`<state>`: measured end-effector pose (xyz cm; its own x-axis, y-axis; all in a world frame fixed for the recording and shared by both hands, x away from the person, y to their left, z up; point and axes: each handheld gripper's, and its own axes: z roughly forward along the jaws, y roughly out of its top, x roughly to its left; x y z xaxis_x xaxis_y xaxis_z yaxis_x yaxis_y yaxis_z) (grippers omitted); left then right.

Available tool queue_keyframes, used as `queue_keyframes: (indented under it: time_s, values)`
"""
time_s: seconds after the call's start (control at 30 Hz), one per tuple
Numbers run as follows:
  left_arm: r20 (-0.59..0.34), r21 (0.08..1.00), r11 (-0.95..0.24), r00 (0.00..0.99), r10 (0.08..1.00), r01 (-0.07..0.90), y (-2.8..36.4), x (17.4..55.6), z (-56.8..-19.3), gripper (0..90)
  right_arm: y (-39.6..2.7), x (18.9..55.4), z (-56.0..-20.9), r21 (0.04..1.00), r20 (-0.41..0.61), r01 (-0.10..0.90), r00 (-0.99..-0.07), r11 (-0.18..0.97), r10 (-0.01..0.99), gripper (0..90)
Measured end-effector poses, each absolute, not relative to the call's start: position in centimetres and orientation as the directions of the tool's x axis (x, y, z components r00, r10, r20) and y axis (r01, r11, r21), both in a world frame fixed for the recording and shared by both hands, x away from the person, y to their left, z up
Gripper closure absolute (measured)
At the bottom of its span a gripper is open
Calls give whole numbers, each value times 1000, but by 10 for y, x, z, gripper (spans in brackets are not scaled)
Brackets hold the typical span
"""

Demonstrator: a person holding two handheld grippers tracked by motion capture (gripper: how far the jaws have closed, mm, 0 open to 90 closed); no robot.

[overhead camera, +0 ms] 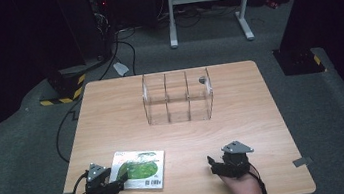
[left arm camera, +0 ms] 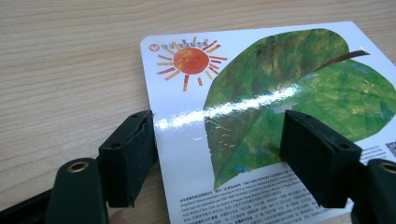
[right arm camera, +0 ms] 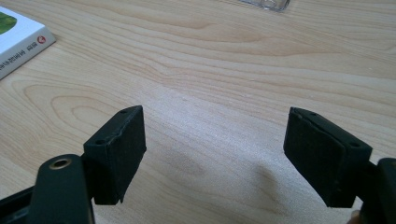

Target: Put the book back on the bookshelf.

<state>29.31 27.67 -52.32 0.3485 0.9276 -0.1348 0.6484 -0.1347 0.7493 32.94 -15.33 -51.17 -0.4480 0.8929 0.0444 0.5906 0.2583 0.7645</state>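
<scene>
Left gripper [left arm camera: 217, 144] low over the near-left corner of the picture book [overhead camera: 138, 169], jaws spread wide: one pad [left arm camera: 128, 158] at the book's left edge, the other above the green leaf on the cover, no squeeze on the book visible. In the high view, left gripper [overhead camera: 115, 182] overlapping the book's left side. Right gripper [overhead camera: 217, 166] well to the right of the book, jaws equally wide, nothing between them but bare wooden table [right arm camera: 224, 70].

Book flat on the table, cover up: orange sun at one corner, big green leaf, small print along one edge, too fine to read. White corner of the book [right arm camera: 21, 42] at the left border of the right gripper view, the rest cut off.

Beyond the book, toward the far edge of the table, a clear acrylic organiser [overhead camera: 178, 96] with three compartments side by side. Small dark round item [overhead camera: 202, 79] at the upper part of its right end, too small to name, and unclear whether inside the compartment or fixed to the wall. Other two compartments see-through to the wood. Near edge of the organiser [right arm camera: 266, 3] clipped at the top of the right gripper view.
</scene>
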Motion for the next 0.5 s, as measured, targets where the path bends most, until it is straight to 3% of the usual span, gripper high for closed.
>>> queue_keyframes:
  time_s: [0.5]
  values:
    - [-135,737,-244,490,861,630,234,288,-520,317,-144,324,-514,757,52,591,-480,279,876,222]
